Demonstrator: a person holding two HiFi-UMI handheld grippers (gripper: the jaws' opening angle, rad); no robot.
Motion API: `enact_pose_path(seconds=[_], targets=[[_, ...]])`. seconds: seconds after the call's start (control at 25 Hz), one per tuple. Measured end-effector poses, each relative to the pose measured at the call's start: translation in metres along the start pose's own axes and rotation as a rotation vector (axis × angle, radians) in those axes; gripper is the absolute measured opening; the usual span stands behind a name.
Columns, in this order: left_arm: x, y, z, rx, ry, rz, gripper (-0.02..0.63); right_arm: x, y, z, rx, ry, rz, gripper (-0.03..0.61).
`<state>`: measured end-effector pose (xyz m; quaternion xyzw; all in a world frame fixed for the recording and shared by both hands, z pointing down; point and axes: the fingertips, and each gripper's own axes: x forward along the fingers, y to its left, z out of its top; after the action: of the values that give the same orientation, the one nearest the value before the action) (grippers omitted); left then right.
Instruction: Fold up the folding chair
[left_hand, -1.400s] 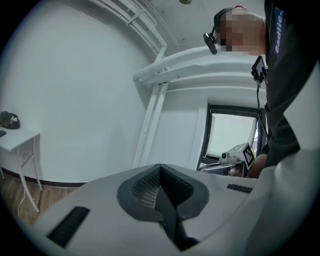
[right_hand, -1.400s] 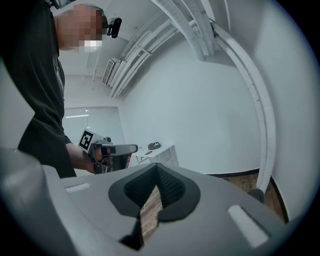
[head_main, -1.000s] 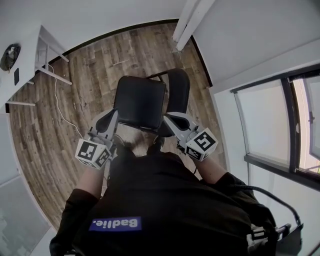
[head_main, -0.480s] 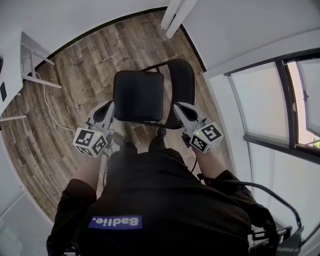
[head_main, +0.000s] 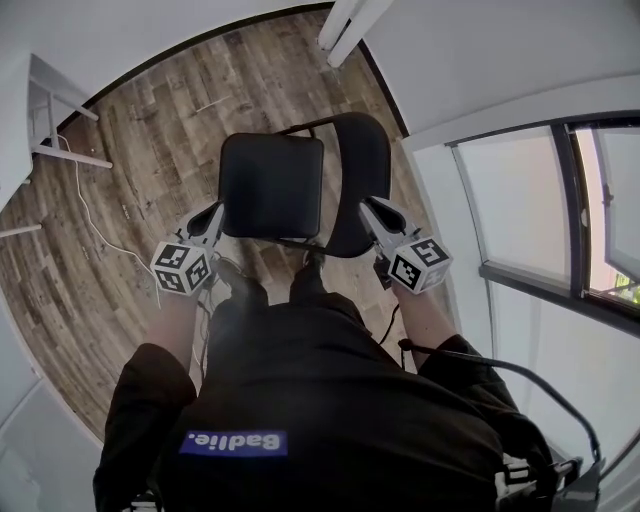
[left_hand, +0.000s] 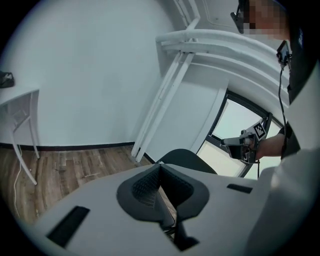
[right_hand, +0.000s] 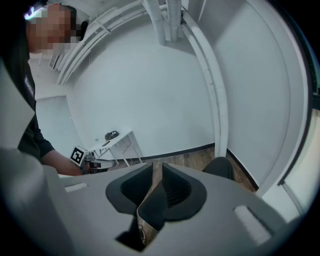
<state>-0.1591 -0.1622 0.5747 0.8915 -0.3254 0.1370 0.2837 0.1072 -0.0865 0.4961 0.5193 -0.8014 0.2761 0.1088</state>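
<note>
The black folding chair stands unfolded on the wood floor, with its seat (head_main: 270, 185) in front of me and its backrest (head_main: 360, 180) to the right. My left gripper (head_main: 213, 216) hangs by the seat's near left corner, shut with nothing in it. In the left gripper view its pads (left_hand: 150, 186) meet, with the backrest (left_hand: 187, 160) beyond. My right gripper (head_main: 369, 208) is at the backrest's near edge. Its jaws (right_hand: 156, 181) are opening by a narrow gap. A dark chair edge shows low in that gap, and the pads do not press on it.
A white table (head_main: 45, 85) stands at the far left with a white cable (head_main: 85, 210) trailing over the floor. A slanted white post (head_main: 345, 25) rises behind the chair. White wall and a dark-framed window (head_main: 540, 200) close the right side.
Both grippers have dropped from over the seat's front corners to lower spots at the chair's sides. The right gripper's jaws have parted a little.
</note>
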Motion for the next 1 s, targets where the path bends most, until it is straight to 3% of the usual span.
enact_pose_path(seconds=[0.4, 0.68, 1.0], targets=[[0.035, 0.052, -0.065, -0.094, 0.075, 0.07, 0.008, -0.004, -0.065, -0.027, 0.074, 0.126, -0.103, 0.087], [0.064, 0.109, -0.123, -0.155, 0.151, 0.106, 0.084, 0.0, -0.107, -0.06, 0.163, 0.179, -0.187, 0.126], [0.087, 0.177, -0.201, -0.229, 0.285, 0.099, 0.168, 0.016, -0.135, -0.098, 0.245, 0.275, -0.254, 0.22]])
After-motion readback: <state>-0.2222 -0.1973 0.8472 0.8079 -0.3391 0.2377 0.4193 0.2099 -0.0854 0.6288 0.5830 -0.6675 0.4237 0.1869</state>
